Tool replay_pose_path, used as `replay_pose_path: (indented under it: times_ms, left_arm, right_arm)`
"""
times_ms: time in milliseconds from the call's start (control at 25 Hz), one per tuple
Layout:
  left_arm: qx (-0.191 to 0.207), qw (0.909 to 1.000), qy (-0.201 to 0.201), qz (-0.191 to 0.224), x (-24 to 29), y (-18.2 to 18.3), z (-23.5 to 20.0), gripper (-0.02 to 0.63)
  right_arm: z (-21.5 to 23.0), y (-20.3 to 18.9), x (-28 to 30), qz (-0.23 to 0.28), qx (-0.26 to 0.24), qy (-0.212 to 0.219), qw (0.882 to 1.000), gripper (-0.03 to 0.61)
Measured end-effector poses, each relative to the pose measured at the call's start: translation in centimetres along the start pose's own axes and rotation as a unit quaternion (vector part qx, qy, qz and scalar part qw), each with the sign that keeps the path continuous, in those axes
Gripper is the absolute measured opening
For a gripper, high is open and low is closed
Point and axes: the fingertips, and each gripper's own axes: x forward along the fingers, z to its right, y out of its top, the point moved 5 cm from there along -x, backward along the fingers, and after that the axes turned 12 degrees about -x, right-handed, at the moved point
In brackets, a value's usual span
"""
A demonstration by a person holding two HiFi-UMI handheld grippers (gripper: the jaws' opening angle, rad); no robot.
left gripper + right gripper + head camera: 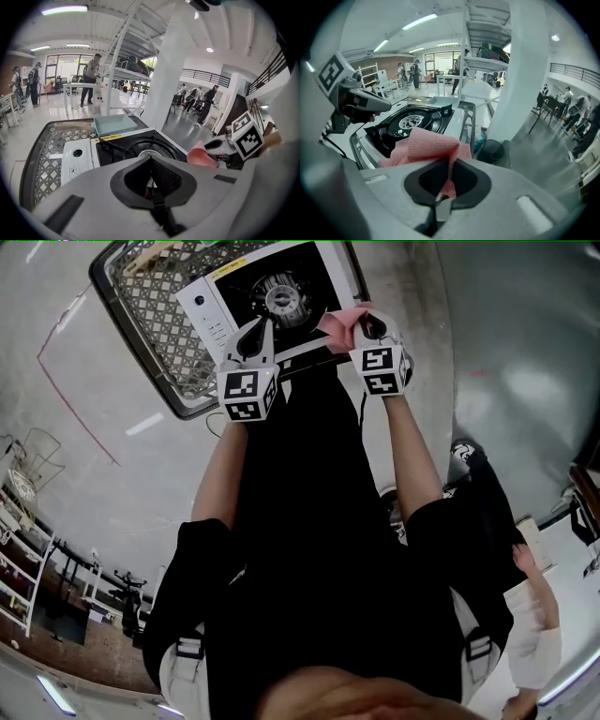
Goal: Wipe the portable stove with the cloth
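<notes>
Only the right gripper view shows the right gripper (440, 197) pinched shut on a fold of the single pink cloth (426, 147). The cloth bunches just ahead of its jaws, by the near right corner of the one portable stove (412, 123). The left gripper view alone shows a pale blue tray (114, 124) behind the stove on the mesh tabletop (51, 150), while the left gripper (152, 187), second of two, has its jaws drawn together on nothing by the stove's near edge.
</notes>
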Motion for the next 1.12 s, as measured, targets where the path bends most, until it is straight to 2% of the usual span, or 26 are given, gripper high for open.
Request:
replay_pose_path:
  times_ms: [480, 1120]
  left_arm:
    - [-0.017, 0.9991, 0.033, 0.019, 0.7, 0.8, 0.7, -0.002]
    - [-0.039, 0.9972, 0.053, 0.035, 1.0, 1.4, 0.2, -0.002]
  right_arm:
    - [1.6, 2.4, 2.1, 0.023, -0.043, 0.040, 0.998, 0.009]
    - [3.3, 4.5, 3.8, 0.022, -0.069, 0.056, 0.996, 0.009]
